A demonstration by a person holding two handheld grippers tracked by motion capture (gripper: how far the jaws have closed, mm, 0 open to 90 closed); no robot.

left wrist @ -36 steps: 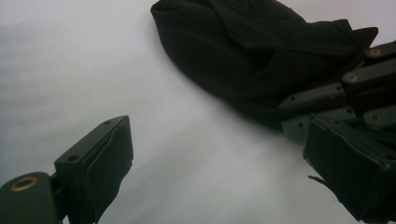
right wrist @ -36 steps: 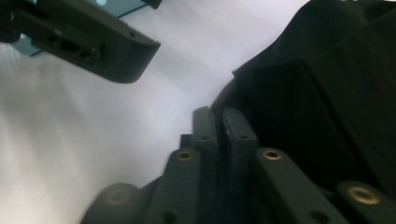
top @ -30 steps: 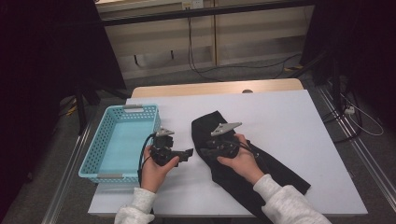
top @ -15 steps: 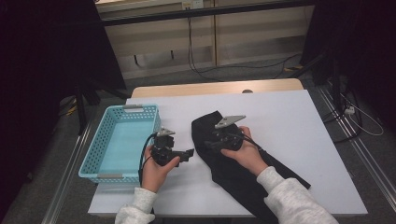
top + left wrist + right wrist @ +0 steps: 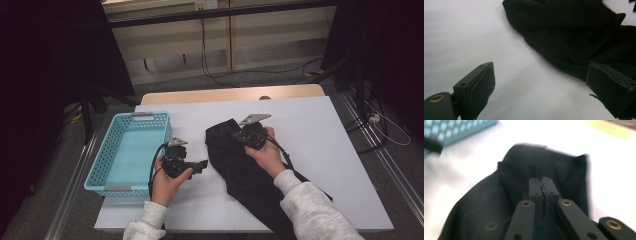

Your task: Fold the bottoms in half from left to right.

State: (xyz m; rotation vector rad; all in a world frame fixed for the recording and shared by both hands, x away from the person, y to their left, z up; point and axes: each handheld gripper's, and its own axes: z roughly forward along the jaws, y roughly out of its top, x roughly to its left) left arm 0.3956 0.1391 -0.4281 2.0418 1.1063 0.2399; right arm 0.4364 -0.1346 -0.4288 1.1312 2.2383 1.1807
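Observation:
A black cloth (image 5: 245, 175) lies crumpled across the middle of the white table (image 5: 325, 150), trailing toward the near right edge. My right gripper (image 5: 236, 134) sits over the cloth's far end. In the right gripper view its jaws (image 5: 541, 181) have just been closing and now stand pressed together, with a crease of the cloth (image 5: 519, 175) gathered at the tips. My left gripper (image 5: 202, 164) hovers low over bare table just left of the cloth. Its pads (image 5: 481, 85) stand wide apart with nothing between them, and the cloth's edge (image 5: 564, 37) lies ahead.
A light blue mesh basket (image 5: 150, 120) stands at the table's left side and looks empty; its corner (image 5: 461, 130) also appears in the right gripper view. Bare white table stretches to the right and far side. Dark floor, cables and shelving lie beyond.
My right hand has moved toward the cloth's far end, away from the person. The cloth's far end has shifted slightly. The left hand has stayed in place.

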